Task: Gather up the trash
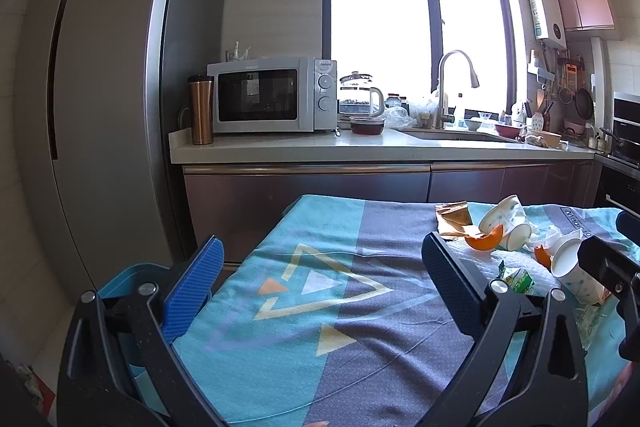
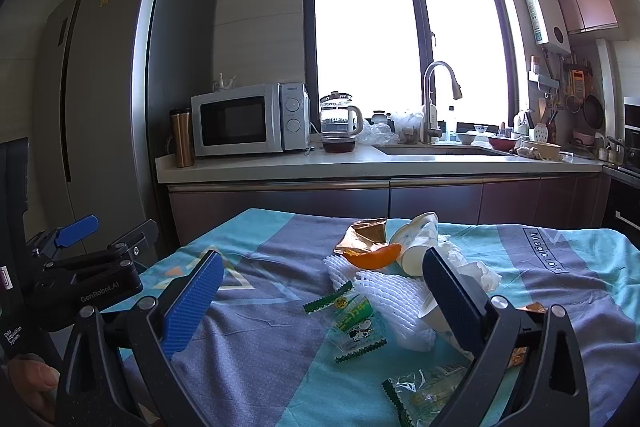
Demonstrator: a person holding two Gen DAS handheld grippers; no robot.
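Blue-padded left gripper (image 1: 322, 291) stands wide apart and empty above the patterned tablecloth (image 1: 304, 339). Left wrist view: a light-blue bin (image 1: 120, 281) shows beside the table's left edge, its contents hidden. Trash lies well to the right: orange peel (image 1: 484, 239) touching a tipped paper cup (image 1: 506, 223).

Right wrist view: right gripper (image 2: 322, 291), also spread and empty, hovers over the litter: green snack wrapper (image 2: 356, 323), white foam net (image 2: 394, 301), crumpled tissue (image 2: 476, 269). Judgement: collection not yet begun; next, lower and close on one light piece.
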